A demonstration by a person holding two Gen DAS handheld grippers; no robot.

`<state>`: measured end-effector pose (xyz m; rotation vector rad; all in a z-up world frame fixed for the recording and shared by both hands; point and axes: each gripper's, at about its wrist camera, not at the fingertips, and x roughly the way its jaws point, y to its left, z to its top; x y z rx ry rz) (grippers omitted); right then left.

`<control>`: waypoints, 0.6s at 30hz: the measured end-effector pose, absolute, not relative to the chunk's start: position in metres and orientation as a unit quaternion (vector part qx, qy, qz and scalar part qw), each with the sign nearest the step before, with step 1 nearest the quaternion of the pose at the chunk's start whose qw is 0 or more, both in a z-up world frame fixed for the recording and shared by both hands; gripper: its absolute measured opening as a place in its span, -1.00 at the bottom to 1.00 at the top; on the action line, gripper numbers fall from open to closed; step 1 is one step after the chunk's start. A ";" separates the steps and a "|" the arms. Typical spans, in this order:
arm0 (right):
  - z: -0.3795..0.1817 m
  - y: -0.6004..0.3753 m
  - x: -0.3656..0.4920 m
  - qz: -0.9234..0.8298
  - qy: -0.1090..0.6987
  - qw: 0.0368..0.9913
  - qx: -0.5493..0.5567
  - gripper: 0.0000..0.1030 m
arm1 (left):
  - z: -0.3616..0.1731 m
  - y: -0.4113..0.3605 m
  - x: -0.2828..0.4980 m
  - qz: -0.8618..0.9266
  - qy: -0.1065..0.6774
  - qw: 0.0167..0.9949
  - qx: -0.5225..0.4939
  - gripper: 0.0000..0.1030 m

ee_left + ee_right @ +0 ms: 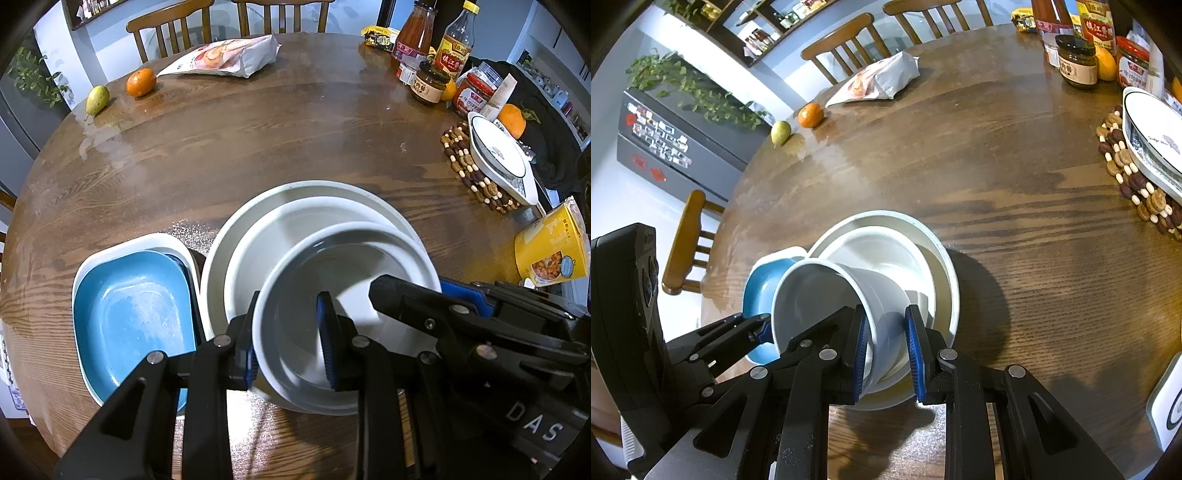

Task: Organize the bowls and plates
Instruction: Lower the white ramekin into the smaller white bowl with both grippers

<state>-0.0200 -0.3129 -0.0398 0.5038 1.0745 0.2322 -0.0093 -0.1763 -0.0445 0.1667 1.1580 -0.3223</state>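
Near the front edge of the table (332, 122), on the left, a blue dish (133, 306) sits inside a white tray (122, 247). They are the same shape, so they fit together and take less room.

Next to them, my left gripper (288, 347) is almost closed. It pinches the left side of the small white bowl (332, 280). One pad is inside the bowl and one is outside, so the thin wall cannot slip out.

The small white bowl is over the pile of white dishes, close to the middle of the front edge. It leans a bit to one side. I cannot tell if its bottom touches the pile or is just above it.

My right gripper (889, 354) is almost closed too. It pinches the right side of the bowl the same way, one pad in and one pad out. I think I use both hands because the bowl is smooth and could tip if I held only one side.

Under the bowl is a deep white dish (280, 229), and under that is a big white plate (295, 192). The biggest is at the bottom so the pile will not wobble. The small bowl should go on top, so I think this is the putting-down part.

By the right edge, a white oval dish (498, 155) sits on a bead mat (469, 166). It is far from the pile and may need to be tidied next.
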 end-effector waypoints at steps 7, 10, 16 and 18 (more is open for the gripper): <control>-0.044 -0.313 -0.018 0.107 0.511 0.819 0.239 -0.54 | -0.048 -0.177 -0.007 -0.151 0.549 0.818 0.080 -0.54; -0.045 -0.313 -0.017 0.106 0.513 0.818 0.237 -0.54 | -0.049 -0.177 -0.006 -0.151 0.552 0.816 0.081 -0.54; -0.046 -0.312 -0.016 0.106 0.515 0.817 0.235 -0.54 | -0.050 -0.178 -0.005 -0.151 0.552 0.816 0.084 -0.53; -0.047 -0.312 -0.016 0.106 0.516 0.817 0.234 -0.54 | -0.050 -0.178 -0.004 -0.151 0.553 0.815 0.085 -0.52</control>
